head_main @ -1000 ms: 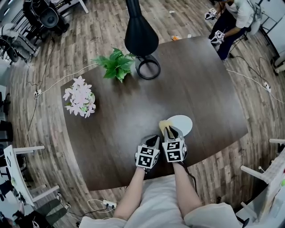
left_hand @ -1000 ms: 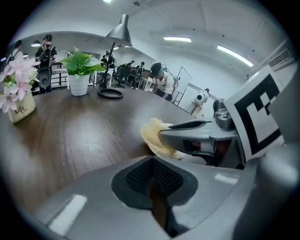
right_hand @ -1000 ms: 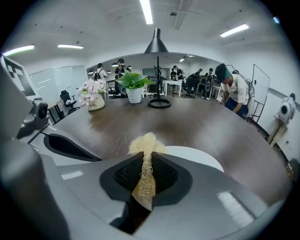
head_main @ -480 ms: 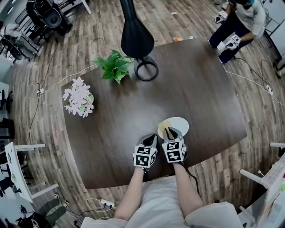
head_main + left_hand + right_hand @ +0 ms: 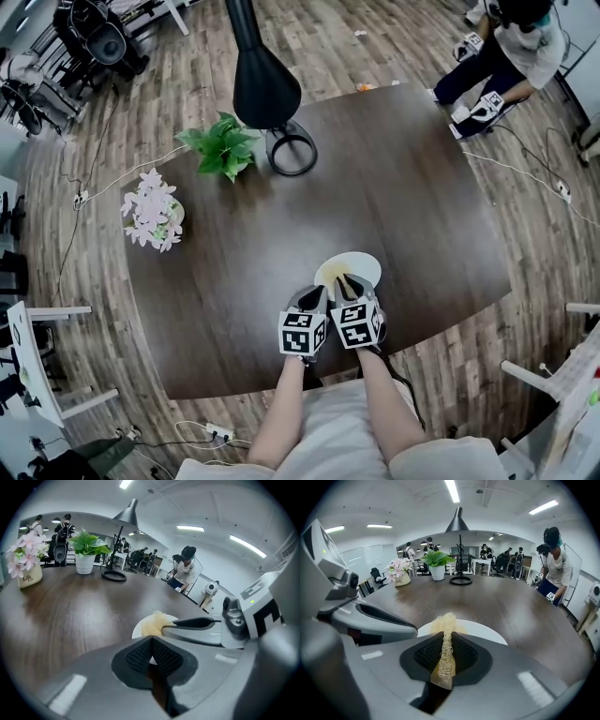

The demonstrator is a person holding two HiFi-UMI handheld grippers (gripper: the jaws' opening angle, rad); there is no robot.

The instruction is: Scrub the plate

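Observation:
A white plate (image 5: 361, 265) lies on the dark wooden table (image 5: 412, 187) near its front edge. My right gripper (image 5: 346, 284) is shut on a yellow loofah scrubber (image 5: 330, 273) and presses it onto the left part of the plate. In the right gripper view the scrubber (image 5: 443, 658) is pinched between the pads of my right gripper (image 5: 446, 637), with the plate (image 5: 487, 632) just beyond. My left gripper (image 5: 314, 297) meets the plate's near-left rim. In the left gripper view my left gripper (image 5: 151, 642) has its pads together over the plate (image 5: 138, 631) edge.
A black lamp with a ring base (image 5: 291, 150) stands at the table's far side, beside a green plant (image 5: 217, 145). A pot of pink flowers (image 5: 150, 208) is at the left. A person (image 5: 511, 42) with grippers stands off the far right corner. Cables lie on the floor.
The head view has swung, so everything sits lower and further left. My left gripper has come up to the plate's rim. The scrubber stays on the plate's left side.

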